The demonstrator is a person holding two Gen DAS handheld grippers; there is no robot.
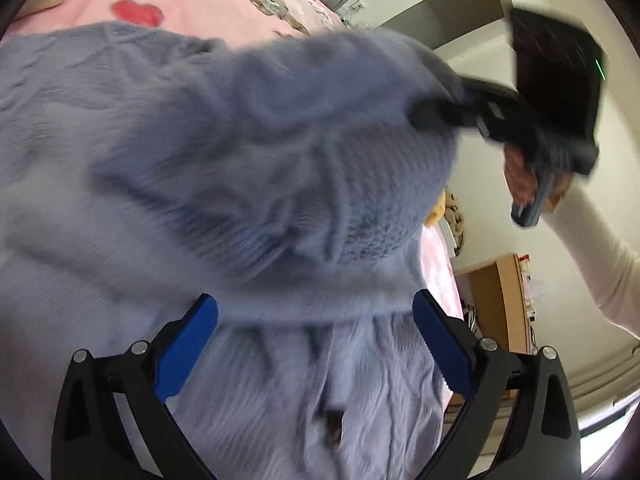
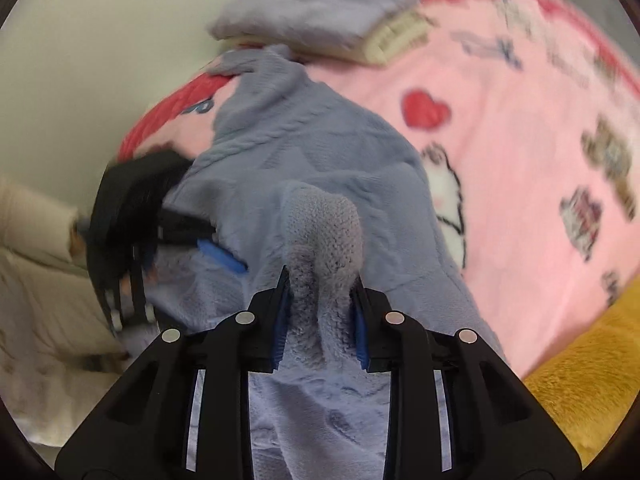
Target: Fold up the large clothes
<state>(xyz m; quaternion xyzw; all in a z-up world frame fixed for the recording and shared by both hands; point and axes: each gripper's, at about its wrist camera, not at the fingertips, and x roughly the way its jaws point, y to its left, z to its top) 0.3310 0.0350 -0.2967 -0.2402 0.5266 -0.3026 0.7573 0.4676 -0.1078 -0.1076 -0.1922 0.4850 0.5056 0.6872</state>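
A large lavender-blue knit sweater (image 1: 224, 168) lies on a pink printed blanket (image 1: 208, 4). My left gripper (image 1: 316, 336) is open, its blue pads wide apart low over the sweater. My right gripper (image 2: 320, 320) is shut on a bunched fold of the sweater (image 2: 324, 240) and lifts it off the bed. In the left wrist view the right gripper (image 1: 440, 114) shows at the upper right, buried in the raised cloth. In the right wrist view the left gripper (image 2: 208, 248) shows at the left, low on the sweater (image 2: 320, 148).
A folded stack of lavender and cream clothes (image 2: 324, 16) sits at the far end of the blanket (image 2: 520, 160). A mustard plush throw (image 2: 588, 392) lies at the right. A wooden cabinet (image 1: 500, 300) and a doorway (image 1: 452, 12) stand beyond the bed.
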